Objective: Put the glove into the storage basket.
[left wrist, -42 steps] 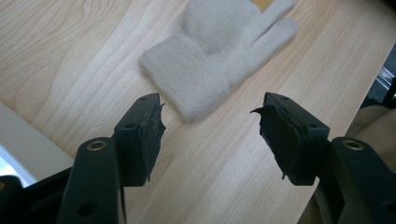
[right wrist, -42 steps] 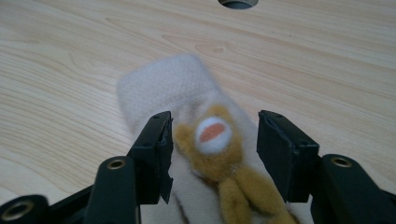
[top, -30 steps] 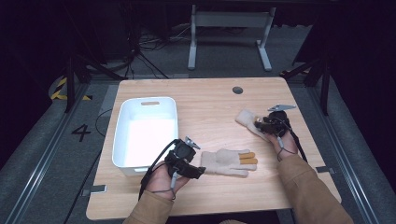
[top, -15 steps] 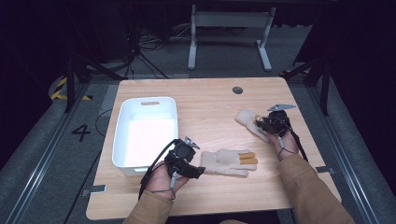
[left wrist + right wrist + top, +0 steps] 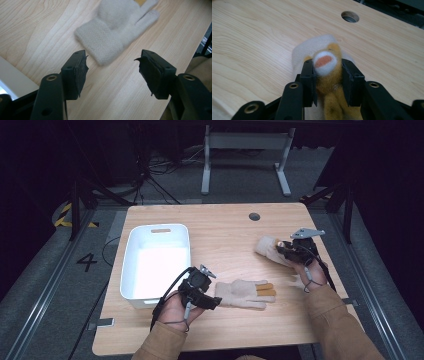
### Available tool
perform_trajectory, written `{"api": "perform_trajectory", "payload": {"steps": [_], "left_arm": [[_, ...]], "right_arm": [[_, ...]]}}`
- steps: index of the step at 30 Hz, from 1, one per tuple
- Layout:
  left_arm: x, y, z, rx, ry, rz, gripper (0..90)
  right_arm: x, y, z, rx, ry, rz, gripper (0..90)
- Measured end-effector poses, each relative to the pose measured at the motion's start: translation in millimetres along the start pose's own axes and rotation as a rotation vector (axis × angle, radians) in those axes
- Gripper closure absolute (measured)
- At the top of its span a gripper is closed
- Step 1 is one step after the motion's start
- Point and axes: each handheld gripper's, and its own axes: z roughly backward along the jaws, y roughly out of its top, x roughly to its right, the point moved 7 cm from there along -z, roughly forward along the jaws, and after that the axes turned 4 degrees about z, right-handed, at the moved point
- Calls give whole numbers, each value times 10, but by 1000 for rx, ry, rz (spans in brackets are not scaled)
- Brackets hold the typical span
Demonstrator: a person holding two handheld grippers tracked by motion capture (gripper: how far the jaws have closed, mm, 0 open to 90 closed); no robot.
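Gripping far glove (image 5: 267, 248) in right gripper (image 5: 285, 248), jaws just closed; left gripper (image 5: 212, 301) open at near glove (image 5: 243, 293)'s nine o'clock. Next, probably: carrying toward bin (image 5: 131, 270).

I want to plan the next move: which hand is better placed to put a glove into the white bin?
Right. The right gripper has just closed on a glove. The left gripper is open, its glove lying beside the bin.

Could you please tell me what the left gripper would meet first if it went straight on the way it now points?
Most likely the cuff of the cream knitted glove lying flat on the wooden table; the left gripper stands open, just short of it.
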Motion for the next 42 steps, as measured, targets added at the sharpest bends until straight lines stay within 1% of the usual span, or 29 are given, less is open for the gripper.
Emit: {"api": "perform_trajectory", "payload": {"steps": [1, 2, 3, 5, 6, 8, 9, 10, 11, 12, 13, 15, 16, 17, 20, 23, 25, 27, 28, 30, 31, 32, 34, 35, 37, 38, 41, 42], "left_arm": [[0, 3, 0, 1, 0, -1, 395], [-2, 8, 1, 0, 0, -5, 395], [-2, 8, 1, 0, 0, -5, 395], [0, 20, 3, 1, 0, -6, 395], [0, 20, 3, 1, 0, -6, 394], [0, 34, 3, 1, -1, -9, 394], [-2, 38, 3, 0, -2, -11, 394], [-2, 38, 3, 0, -2, -11, 394], [-2, 48, 5, 4, -3, -11, 394], [-2, 48, 5, 4, -3, -11, 393], [-2, 54, 9, 4, -3, -13, 393], [1, 65, 13, 6, -5, -12, 393], [2, 69, 13, 7, -6, -12, 393], [3, 74, 13, 8, -7, -14, 393], [8, 84, 12, 4, -9, -19, 393], [14, 96, 10, 8, -12, -20, 393], [16, 101, 11, 8, -13, -25, 393], [19, 105, 13, 8, -15, -24, 393], [20, 108, 15, 9, -16, -24, 393], [20, 110, 16, 11, -15, -26, 394], [23, 113, 21, 13, -16, -30, 394], [23, 113, 21, 13, -16, -30, 394], [27, 115, 25, 14, -17, -34, 394], [29, 115, 27, 13, -18, -36, 394], [34, 118, 31, 14, -19, -39, 394], [35, 122, 34, 15, -20, -42, 395], [34, 129, 41, 18, -19, -42, 394], [34, 129, 41, 18, -19, -42, 394]], "right_arm": [[0, 0, 0, 0, 0, 0, 660], [-32, 36, 49, 11, 11, 3, 660], [-32, 36, 49, 11, 11, 3, 660], [-69, 77, 120, 24, 24, 8, 660], [-69, 77, 120, 24, 24, 8, 660], [-124, 133, 211, 40, 53, 20, 660], [-139, 143, 232, 39, 63, 24, 660], [-139, 143, 232, 39, 63, 24, 660], [-189, 177, 286, 43, 97, 31, 660], [-207, 187, 301, 46, 110, 34, 660], [-207, 187, 301, 46, 110, 34, 660], [-283, 222, 363, 49, 151, 52, 660], [-283, 222, 363, 49, 151, 52, 660], [-301, 226, 372, 47, 161, 56, 660], [-370, 233, 407, 38, 203, 79, 661], [-425, 248, 439, 39, 234, 89, 661], [-500, 279, 483, 48, 273, 100, 661], [-516, 287, 493, 49, 281, 102, 660], [-574, 310, 520, 55, 313, 106, 661], [-592, 317, 527, 57, 321, 108, 661], [-645, 333, 548, 60, 346, 112, 661], [-645, 333, 548, 60, 346, 112, 661], [-688, 345, 554, 66, 366, 112, 660], [-759, 346, 549, 68, 397, 121, 660], [-784, 344, 548, 66, 404, 124, 660], [-863, 347, 539, 65, 425, 130, 660], [-958, 361, 539, 72, 452, 134, 660], [-958, 361, 539, 72, 452, 134, 660]]}}
